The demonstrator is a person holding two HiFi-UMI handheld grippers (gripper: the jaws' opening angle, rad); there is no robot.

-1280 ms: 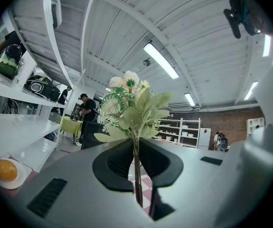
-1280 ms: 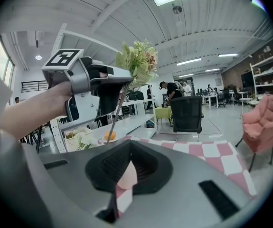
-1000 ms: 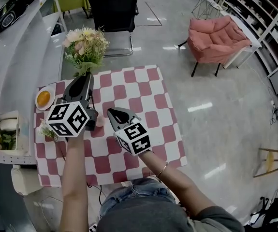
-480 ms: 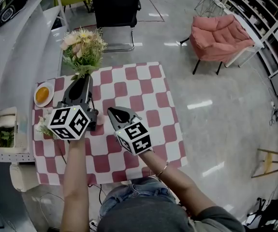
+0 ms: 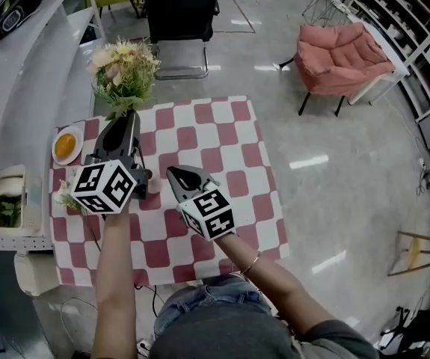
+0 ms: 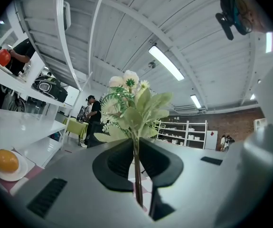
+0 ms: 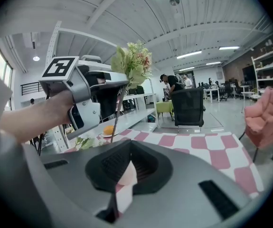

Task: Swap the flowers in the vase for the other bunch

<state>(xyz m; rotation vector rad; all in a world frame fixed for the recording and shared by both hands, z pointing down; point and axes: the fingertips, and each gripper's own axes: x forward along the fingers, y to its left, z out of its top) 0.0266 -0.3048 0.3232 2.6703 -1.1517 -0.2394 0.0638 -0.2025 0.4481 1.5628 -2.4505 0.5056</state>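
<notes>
My left gripper [image 5: 128,120] [image 6: 137,175] points level over the red-and-white checked table [image 5: 222,148], shut on the thin stem of a bunch of pale flowers with green leaves [image 5: 123,69] [image 6: 131,108] [image 7: 134,61]. The bunch stands upright above the jaws. A small pale pink vase [image 5: 152,179] [image 7: 123,175] sits between the pads of my right gripper [image 5: 173,173] [image 7: 119,184], which is shut on it. The other bunch [image 5: 68,198], white with green leaves, lies on the table's left edge, partly hidden by the left gripper's marker cube.
An orange on a small plate [image 5: 66,146] [image 6: 5,160] sits at the table's far left corner. A white counter [image 5: 20,88] runs along the left. A black office chair [image 5: 181,6] stands beyond the table, a pink armchair [image 5: 342,54] at the far right.
The held bunch and the left gripper have drifted slightly toward the far left of the view. The right gripper has stayed in place.
</notes>
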